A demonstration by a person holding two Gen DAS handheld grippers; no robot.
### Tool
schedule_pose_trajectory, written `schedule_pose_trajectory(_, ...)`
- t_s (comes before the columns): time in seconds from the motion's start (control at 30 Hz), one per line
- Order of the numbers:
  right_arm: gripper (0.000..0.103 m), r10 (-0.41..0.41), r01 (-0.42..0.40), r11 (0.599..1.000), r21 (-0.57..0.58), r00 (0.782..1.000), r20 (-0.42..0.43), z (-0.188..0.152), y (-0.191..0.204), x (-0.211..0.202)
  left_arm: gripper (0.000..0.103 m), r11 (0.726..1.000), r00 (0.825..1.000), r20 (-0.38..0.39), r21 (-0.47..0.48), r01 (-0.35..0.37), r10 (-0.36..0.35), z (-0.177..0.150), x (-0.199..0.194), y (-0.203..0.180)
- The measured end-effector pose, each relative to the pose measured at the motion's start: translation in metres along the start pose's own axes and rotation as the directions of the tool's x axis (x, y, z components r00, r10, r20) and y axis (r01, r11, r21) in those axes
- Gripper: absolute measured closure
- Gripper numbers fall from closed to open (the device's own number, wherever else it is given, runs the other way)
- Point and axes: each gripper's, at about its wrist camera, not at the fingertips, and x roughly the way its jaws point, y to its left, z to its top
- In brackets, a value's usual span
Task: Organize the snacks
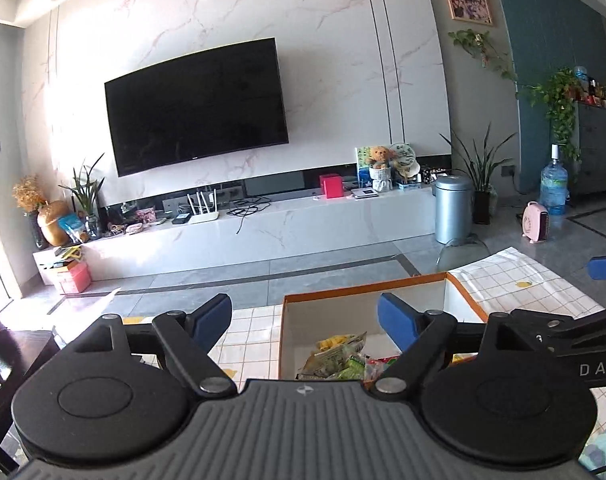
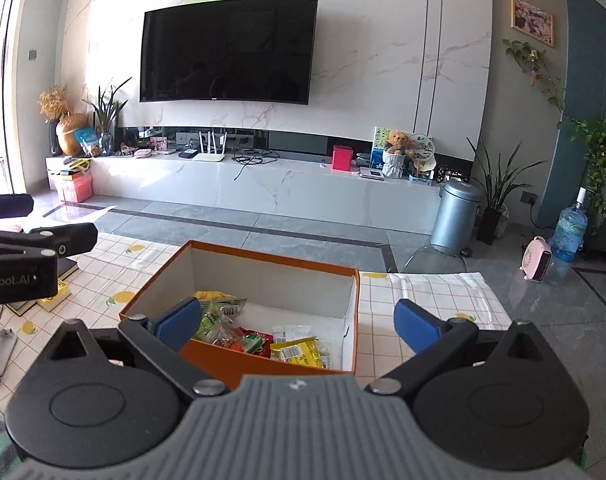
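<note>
Both tongs stand released with nothing between their blue pads: the left gripper has its jaws spread wide over the near left part of the box, and the right gripper is spread just as wide, its left pad over the box's near left corner and its right pad out past the box's right wall. Neither pad touches a packet or the cardboard, as far as either view shows. Just ahead of and below both sits the orange box, open-topped, white inside, on the lemon-print checked tablecloth. Its long axis runs across the right wrist view, slanting a little so that the left end lies farther away than the right. The snack packets lie loose in a heap against the near wall, mostly toward the left half; the far right part of the floor is bare. A yellow packet lies flat at the near edge, its long side roughly along the near wall. The right gripper looks the better placed for the heap, being squarely over it. One small yellow item lies outside the box on the cloth, toward the left gripper's side.
</note>
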Motion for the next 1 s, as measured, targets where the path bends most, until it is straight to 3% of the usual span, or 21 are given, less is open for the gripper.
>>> schedule_pose_trajectory(0.4, 0.004, -0.118, 0.121, 0.988, 0.099, 0.992, -0.036, -0.058, 0.021, -0.002, 0.006, 0.993, 0.993, -0.118, -0.119, -0.003, -0.011, -0.054, 0.004, 0.017)
schedule_pose_trajectory(0.63, 0.004, -0.103, 0.111, 0.987, 0.117, 0.992, -0.07, -0.081, 0.021, 0.019, 0.006, 0.994, 0.979, -0.199, -0.112, 0.012, -0.035, -0.07, 0.019, 0.014)
schedule_pose_trajectory(1.0, 0.004, -0.046, 0.057, 0.992, 0.115, 0.995, -0.09, -0.094, 0.021, 0.041, 0.006, 0.995, 0.967, -0.25, -0.095, 0.032, -0.055, -0.087, 0.034, 0.008)
